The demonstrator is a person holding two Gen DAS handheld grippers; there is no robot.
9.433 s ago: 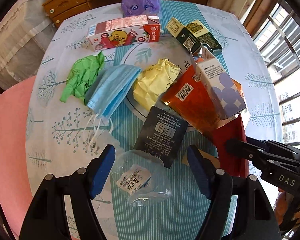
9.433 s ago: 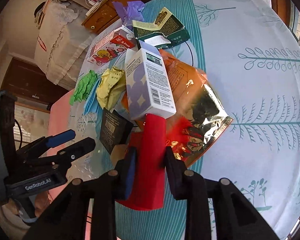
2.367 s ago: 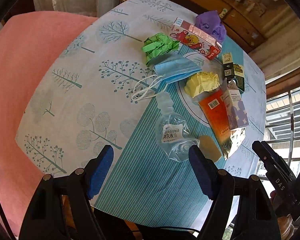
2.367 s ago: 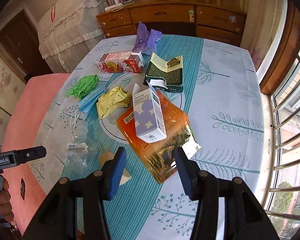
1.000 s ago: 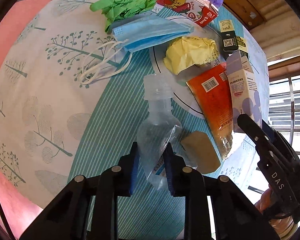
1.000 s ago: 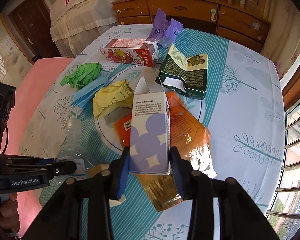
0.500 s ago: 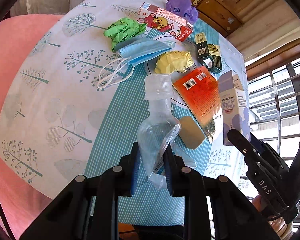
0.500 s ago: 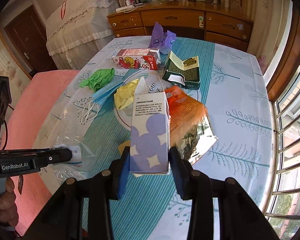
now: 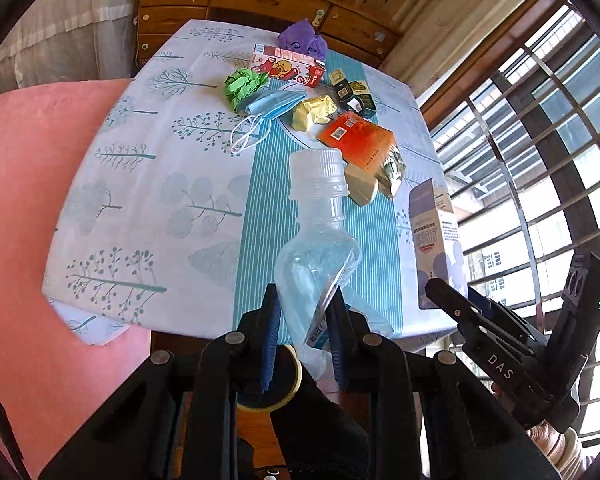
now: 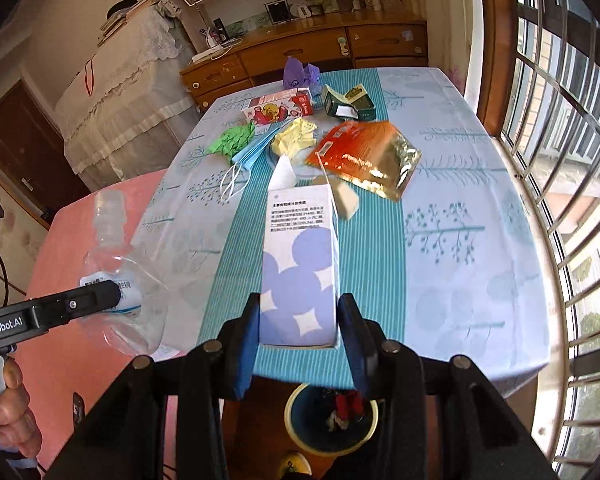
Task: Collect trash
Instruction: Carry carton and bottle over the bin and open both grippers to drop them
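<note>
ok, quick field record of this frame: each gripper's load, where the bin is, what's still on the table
left gripper: shut on clear plastic bottle, cap on
right gripper: shut on white and purple carton, top flap open
bin: on floor below near table edge, some trash inside
table: green wad, blue mask, yellow wad, orange foil pouch, red carton, dark green box, purple bag

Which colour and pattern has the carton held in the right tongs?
The carton is white with lilac circles and small white stars, clearest in the right wrist view.
</note>
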